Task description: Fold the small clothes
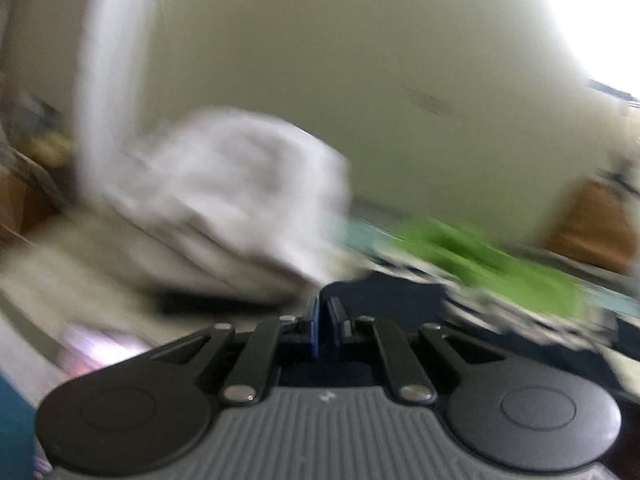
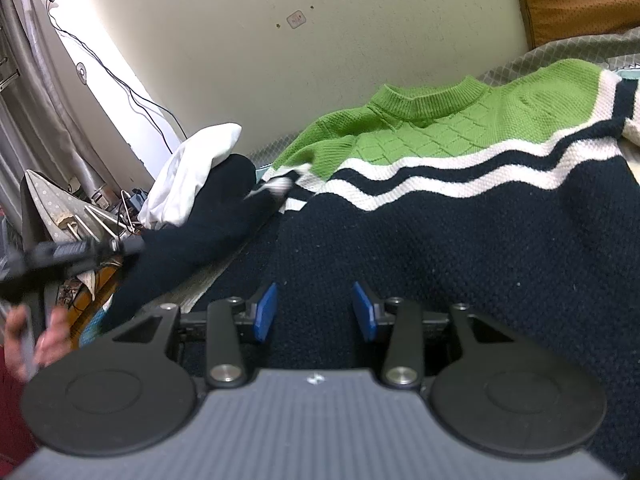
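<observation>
Lying flat, green-navy striped knit sweater (image 2: 460,184).

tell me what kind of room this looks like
Probably a lived-in bedroom or laundry corner: a knit sweater spread on quilted bedding, an ironing board and a curtain.

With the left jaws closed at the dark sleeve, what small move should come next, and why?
Probably carry the navy sleeve across onto the sweater's body. The left gripper looks shut, seemingly on dark fabric, though blurred. The right gripper, jaws apart, rests over the body, seemingly steadying it.
</observation>
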